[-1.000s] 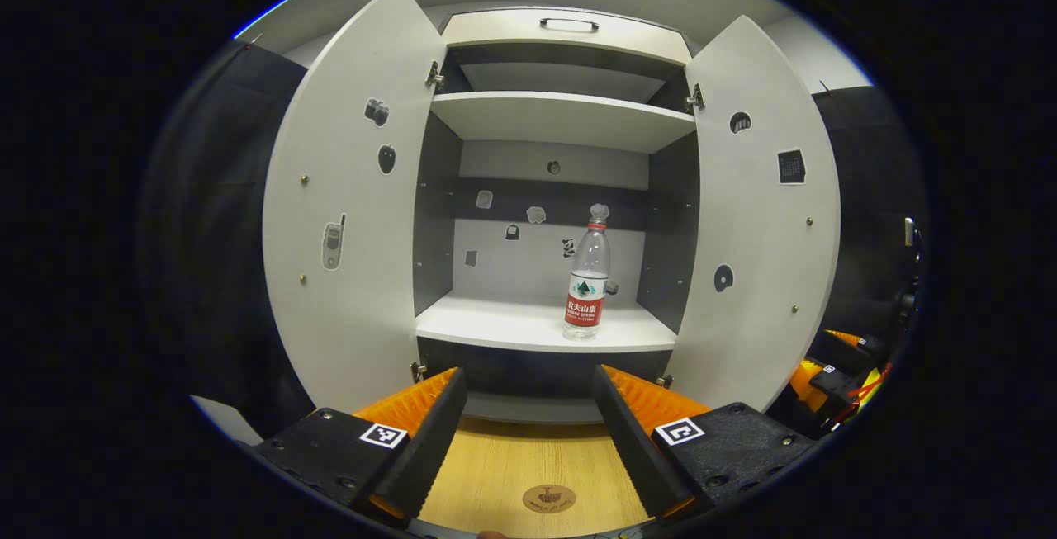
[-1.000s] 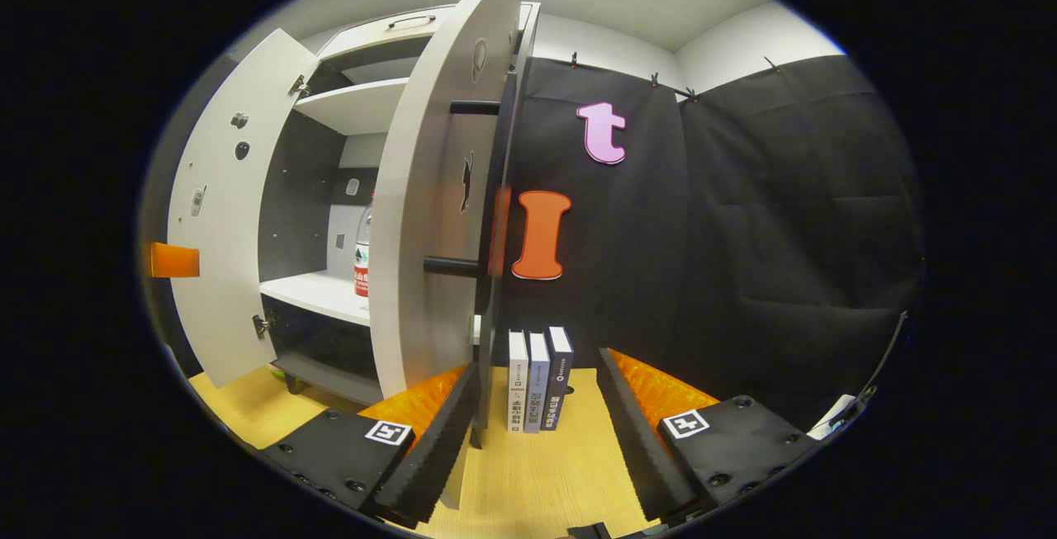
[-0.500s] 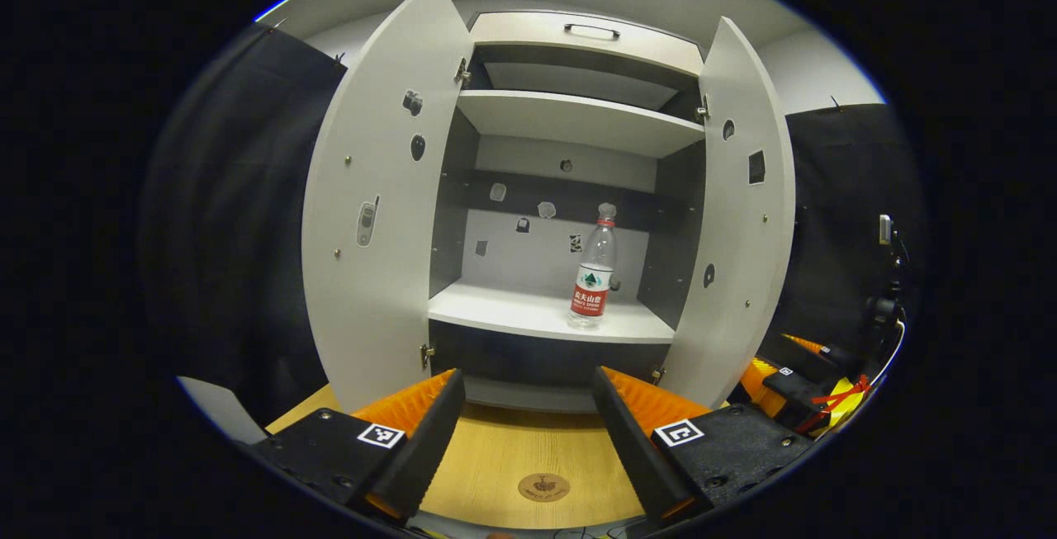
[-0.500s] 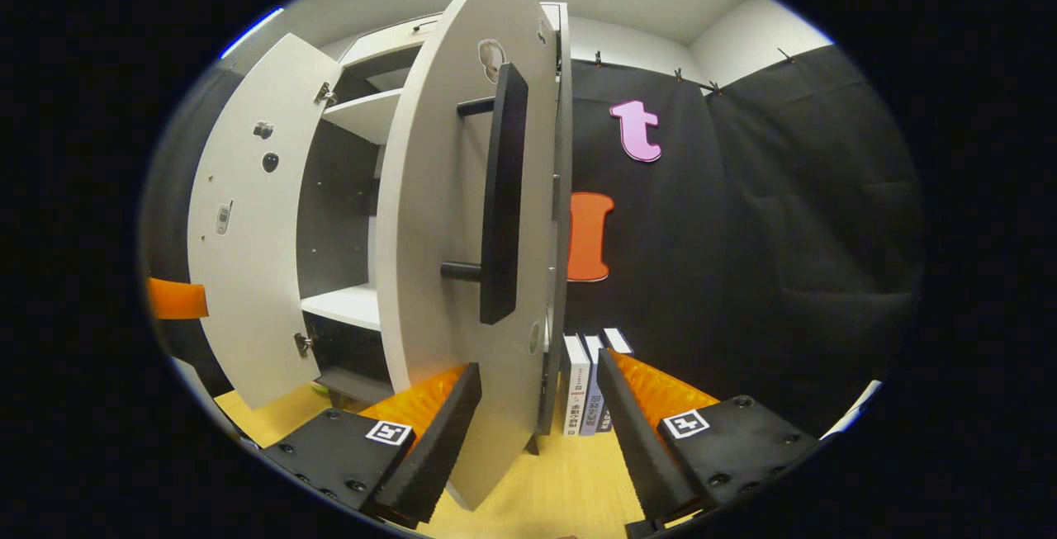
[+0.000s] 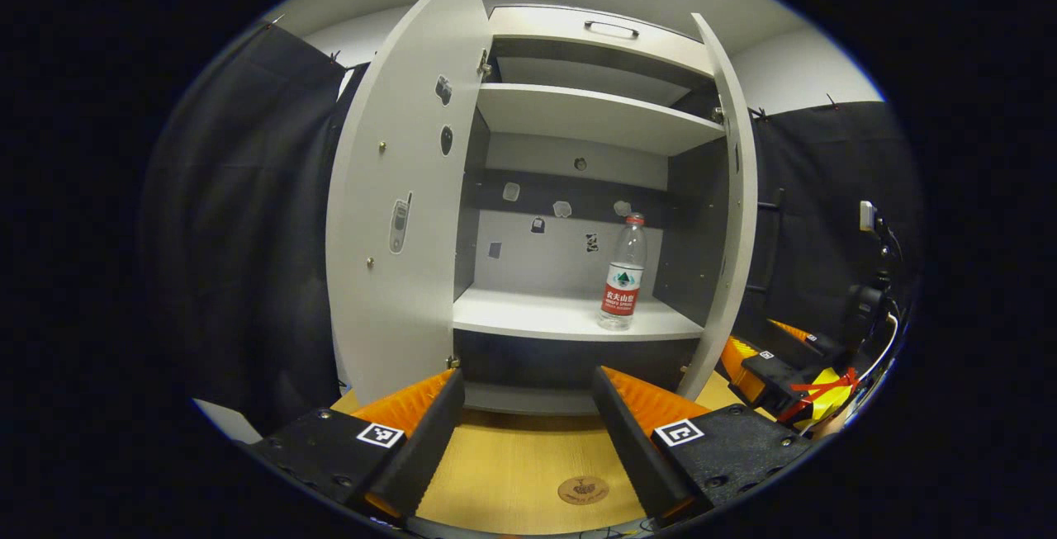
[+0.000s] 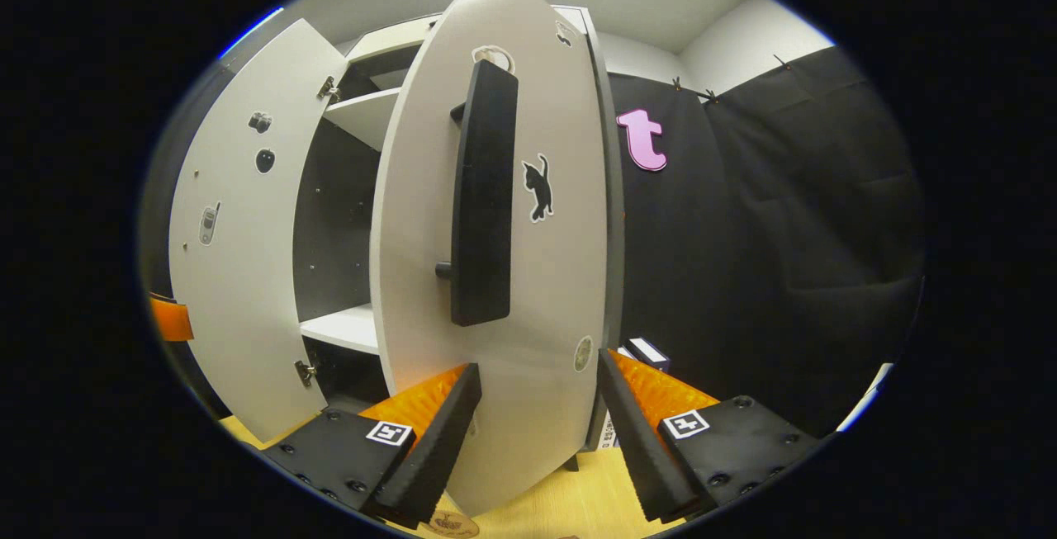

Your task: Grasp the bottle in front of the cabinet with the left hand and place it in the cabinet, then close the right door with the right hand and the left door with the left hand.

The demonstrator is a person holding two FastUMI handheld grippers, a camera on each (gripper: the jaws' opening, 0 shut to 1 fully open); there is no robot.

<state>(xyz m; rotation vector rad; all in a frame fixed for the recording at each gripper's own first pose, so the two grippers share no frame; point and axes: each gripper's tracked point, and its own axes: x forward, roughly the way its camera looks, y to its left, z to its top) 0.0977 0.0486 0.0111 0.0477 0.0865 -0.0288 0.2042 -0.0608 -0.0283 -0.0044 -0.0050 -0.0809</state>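
you're working at a light wooden tabletop [image 5: 528, 465] inside a booth hung with black cloth [image 6: 784, 217], under a pale ceiling. a round printed mark [image 5: 583, 489] sits on the wood at 6 o'clock in the left gripper view, between your left gripper's fingers. the white cabinet [image 5: 578, 35] stands on that tabletop, its inside walls dark grey, with small stickers on the back panel and on the doors.

your left gripper [image 5: 528, 419] hangs with its jaws spread wide and nothing between them, pointed straight at the cabinet's opening. the bottle [image 5: 623, 275] stands upright on the white lower shelf [image 5: 545, 316], toward the shelf's right end, up at about 1 o'clock from that gripper and well apart from it. the left door [image 5: 405, 200] swings out at 10 o'clock; the right door [image 5: 739, 217] shows nearly edge-on at 2 o'clock.

your right gripper [image 6: 537, 432] is also spread wide, holding nothing. the right door's [image 6: 504, 275] outer face rises between its fingers, with the long black handle [image 6: 483, 200] at 12 o'clock; whether either finger touches the door, i cannot tell.

the right gripper view gives you that door's outer face, with a black cat sticker [image 6: 538, 186] beside the handle, and the tops of some books [image 6: 648, 351] behind the door at 4 o'clock. the left gripper view gives you the cabinet's interior, the upper shelf [image 5: 594, 114], the top drawer's handle [image 5: 611, 27], and your right gripper [image 5: 776, 378] at 4 o'clock beside the right door.
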